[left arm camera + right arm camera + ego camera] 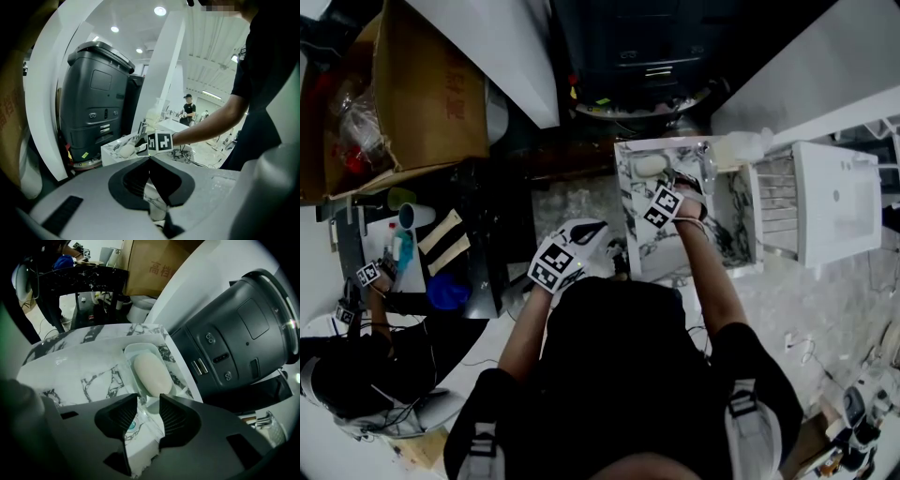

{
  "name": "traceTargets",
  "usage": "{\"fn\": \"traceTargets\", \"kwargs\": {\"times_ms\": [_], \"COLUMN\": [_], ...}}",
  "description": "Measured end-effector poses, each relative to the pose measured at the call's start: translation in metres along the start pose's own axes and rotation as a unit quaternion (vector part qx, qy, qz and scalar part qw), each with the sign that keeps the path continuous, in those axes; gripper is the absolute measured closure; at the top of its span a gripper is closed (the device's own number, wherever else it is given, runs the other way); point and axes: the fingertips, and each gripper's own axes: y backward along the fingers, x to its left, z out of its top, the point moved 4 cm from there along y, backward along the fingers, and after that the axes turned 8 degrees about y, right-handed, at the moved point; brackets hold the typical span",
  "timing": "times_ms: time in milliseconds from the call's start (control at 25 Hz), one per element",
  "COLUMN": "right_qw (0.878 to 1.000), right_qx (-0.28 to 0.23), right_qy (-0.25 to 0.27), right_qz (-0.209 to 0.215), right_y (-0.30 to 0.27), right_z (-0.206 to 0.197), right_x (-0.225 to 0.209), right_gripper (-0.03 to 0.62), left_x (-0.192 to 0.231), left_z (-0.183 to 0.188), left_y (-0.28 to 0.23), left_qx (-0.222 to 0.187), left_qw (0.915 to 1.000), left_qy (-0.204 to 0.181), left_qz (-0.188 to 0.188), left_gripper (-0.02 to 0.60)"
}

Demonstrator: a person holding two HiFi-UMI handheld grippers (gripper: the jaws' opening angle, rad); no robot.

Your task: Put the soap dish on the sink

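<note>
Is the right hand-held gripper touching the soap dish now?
Cannot tell. The right gripper view shows the right hand-held gripper open with the soap dish reaching between its jaws, but no clear gap or contact at either pad.

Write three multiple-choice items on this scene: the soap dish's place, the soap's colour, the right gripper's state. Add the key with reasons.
1. Where is the soap dish? A on the marbled sink; B in the cardboard box; C on the floor.
2. What colour is the soap bar? A blue; B cream-white; C black.
3. How do the fingers of the right gripper stand? A pressed together; B apart; C clamped on the soap bar.
Key: 1 A, it rests on the marbled top. 2 B, the bar is pale. 3 B, a gap shows between them.
</note>
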Motion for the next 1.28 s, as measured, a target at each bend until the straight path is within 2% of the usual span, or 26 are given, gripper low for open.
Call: {"fn": "traceTargets", "kwargs": {"times_ms": [360, 880, 1120, 1280], "right_qw": [1.0, 0.999, 0.997, 0.996], "right_qx": [-0.01, -0.033, -0.051, -0.065], "right_qy": [-0.011, -0.029, -0.044, -0.056], "right_qz": [-0.023, -0.02, -0.027, -0.035], "right_y": [0.008, 0.034, 0.049, 0.059], "right_z": [-0.002, -0.021, -0.036, -0.042], "right_x": [-0.001, 0.026, 0.038, 0.043], "right_gripper": [0.453, 0.473, 0.506, 0.58], "left_x": [-0.008, -0.018, -0.034, -0.043], "left_z": [0.0, 0.006, 0.004, -0.002], "left_y": [-0.003, -0.005, -0.004, -0.003], "left_qx": [0.003, -0.01, -0.012, -0.012], "left_qw": [1.0, 0.9999, 0.9998, 0.9997], "left_qy": [-0.004, -0.007, -0.004, 0.0], "left_qz": [-0.004, 0.008, 0.015, 0.021], "left_gripper": [0.583, 0.583, 0.583, 0.583]}}
